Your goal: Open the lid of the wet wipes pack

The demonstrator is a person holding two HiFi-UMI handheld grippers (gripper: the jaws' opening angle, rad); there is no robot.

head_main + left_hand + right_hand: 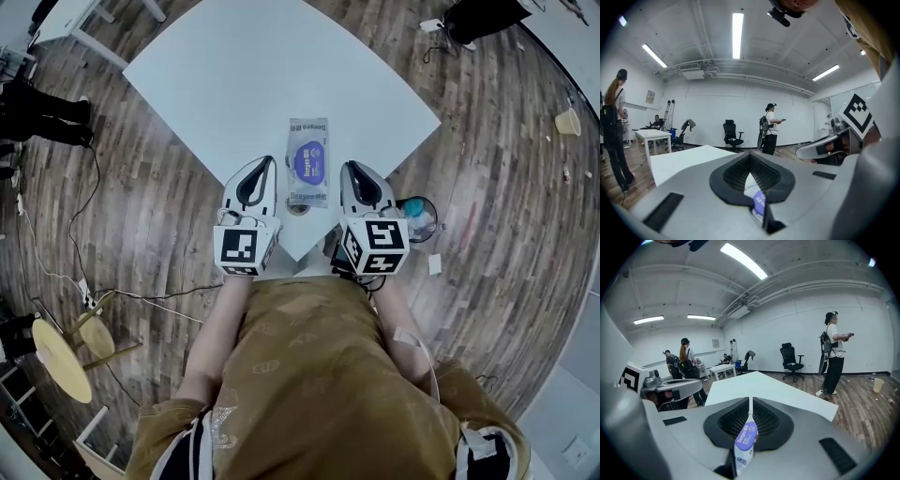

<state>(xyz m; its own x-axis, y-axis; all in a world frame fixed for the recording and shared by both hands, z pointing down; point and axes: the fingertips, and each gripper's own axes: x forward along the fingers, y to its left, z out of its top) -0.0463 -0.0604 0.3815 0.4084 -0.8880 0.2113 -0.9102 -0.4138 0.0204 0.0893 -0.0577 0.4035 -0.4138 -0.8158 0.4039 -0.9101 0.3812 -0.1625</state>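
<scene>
Head view first: the white table [216,66] fills the upper middle of the frame, and its near corner points down at me. The wet wipes pack [307,187] lies flat on that corner, long side running away from me. My left gripper [267,165] hangs just beside the pack at centre left, and my right gripper [348,169] does the same at centre right. Neither touches it. Both pairs of jaws are pressed together and hold nothing. In each gripper view the pack is only a thin strip seen through the slit between the pads.

The purple lid [308,159] sits in the middle of the pack and looks closed. So the step is the approach, I reckon. I want one gripper to pin the soft body flat near an end, well off the lid. The other needs its jaws parted enough to nip the lid's free edge. I cannot tell from here which edge lifts. A light pack like this could slide or rise with the lid, so the pinning comes first.
</scene>
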